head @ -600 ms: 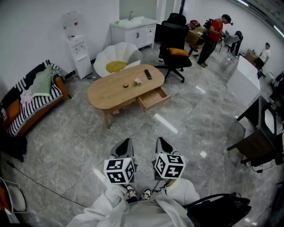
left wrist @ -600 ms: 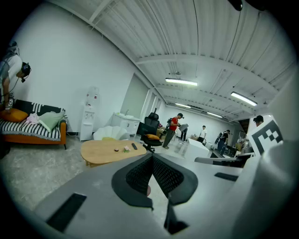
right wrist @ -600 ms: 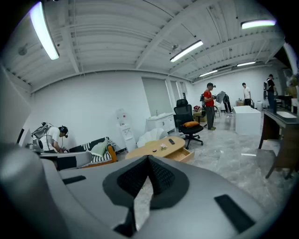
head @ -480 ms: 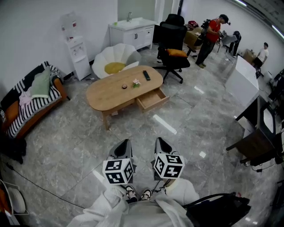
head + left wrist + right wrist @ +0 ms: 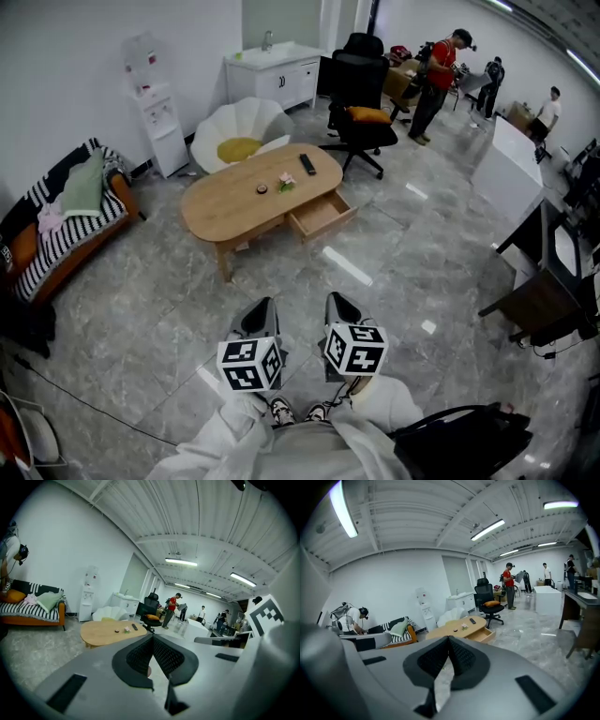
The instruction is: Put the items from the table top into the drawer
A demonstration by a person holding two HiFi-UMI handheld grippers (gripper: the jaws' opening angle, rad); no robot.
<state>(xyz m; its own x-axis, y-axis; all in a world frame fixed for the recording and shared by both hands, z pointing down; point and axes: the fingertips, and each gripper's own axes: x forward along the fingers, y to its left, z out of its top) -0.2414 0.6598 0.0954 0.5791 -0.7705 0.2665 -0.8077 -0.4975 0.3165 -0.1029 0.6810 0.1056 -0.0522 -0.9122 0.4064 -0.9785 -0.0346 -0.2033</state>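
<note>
Desk (image 5: 225, 211) is drifting slightly left in our view, lying well ahead, nearer our left gripper (image 5: 266, 304); we are holding it and right gripper (image 5: 339, 300) closed, empty.

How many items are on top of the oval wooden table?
3: a black remote control at the right end, a small pink item near the middle, a small dark round item left of it. Nothing seems hidden.

Striped sofa (image 5: 58, 230), water dispenser (image 5: 153, 120), white cabinet (image 5: 278, 77) — black office chair (image 5: 362, 92) nearby.
</note>
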